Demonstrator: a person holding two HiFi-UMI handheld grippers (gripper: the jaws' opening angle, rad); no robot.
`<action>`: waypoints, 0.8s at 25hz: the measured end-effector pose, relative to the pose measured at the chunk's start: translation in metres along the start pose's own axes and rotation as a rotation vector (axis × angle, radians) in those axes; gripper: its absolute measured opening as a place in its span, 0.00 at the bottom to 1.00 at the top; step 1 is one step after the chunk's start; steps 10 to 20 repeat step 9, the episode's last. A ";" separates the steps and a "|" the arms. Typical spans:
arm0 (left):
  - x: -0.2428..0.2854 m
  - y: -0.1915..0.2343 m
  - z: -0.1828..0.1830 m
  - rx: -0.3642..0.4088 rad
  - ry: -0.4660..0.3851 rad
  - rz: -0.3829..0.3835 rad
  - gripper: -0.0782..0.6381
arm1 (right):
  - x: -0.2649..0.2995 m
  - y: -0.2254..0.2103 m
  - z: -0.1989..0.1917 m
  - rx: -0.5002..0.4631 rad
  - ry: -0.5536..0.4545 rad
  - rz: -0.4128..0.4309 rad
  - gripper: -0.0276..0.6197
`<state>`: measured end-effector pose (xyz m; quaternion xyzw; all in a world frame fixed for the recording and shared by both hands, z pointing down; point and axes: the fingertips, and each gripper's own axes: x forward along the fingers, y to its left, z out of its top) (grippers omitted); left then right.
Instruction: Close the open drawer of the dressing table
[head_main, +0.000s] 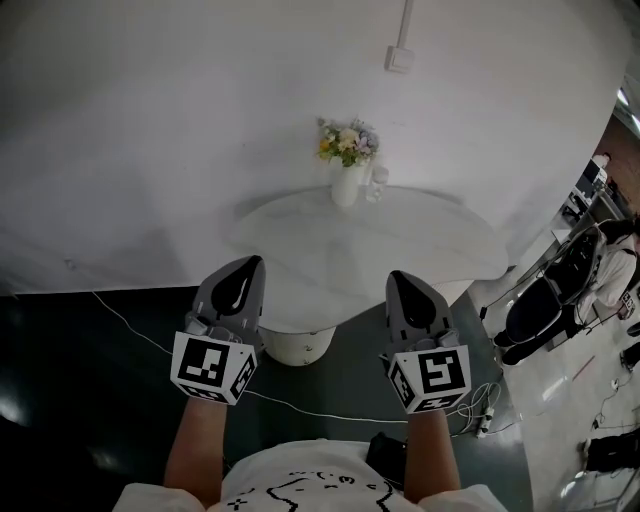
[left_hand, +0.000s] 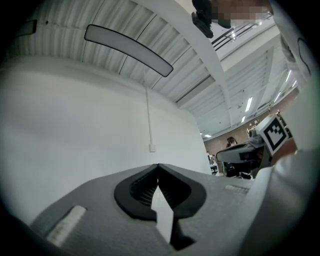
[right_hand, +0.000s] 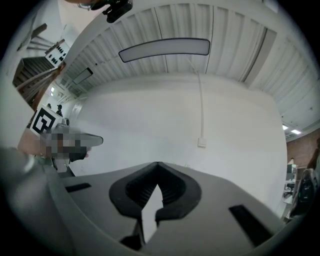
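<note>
Vase (head_main: 345, 187) on table (head_main: 430, 250), far side

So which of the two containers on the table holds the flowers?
The taller white vase; the small clear jar beside it holds none.

The right tongs (right_hand: 157, 166) pointed at a white wall (right_hand: 140, 125), jaws closed tip to tip with nothing between them. A small wall box (right_hand: 202, 142) sat below a thin conduit (right_hand: 200, 100); a long ceiling light (right_hand: 165, 48) ran above
</note>
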<state>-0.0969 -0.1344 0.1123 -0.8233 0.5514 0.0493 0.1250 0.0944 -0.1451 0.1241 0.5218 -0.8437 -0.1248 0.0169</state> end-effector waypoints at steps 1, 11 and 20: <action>0.000 0.000 0.000 0.000 -0.002 0.000 0.13 | 0.000 0.000 0.000 -0.002 0.000 0.000 0.04; 0.001 0.004 0.001 -0.001 -0.004 0.003 0.13 | 0.002 0.003 0.001 -0.005 0.000 0.007 0.04; 0.001 0.004 0.001 -0.001 -0.004 0.003 0.13 | 0.002 0.003 0.001 -0.005 0.000 0.007 0.04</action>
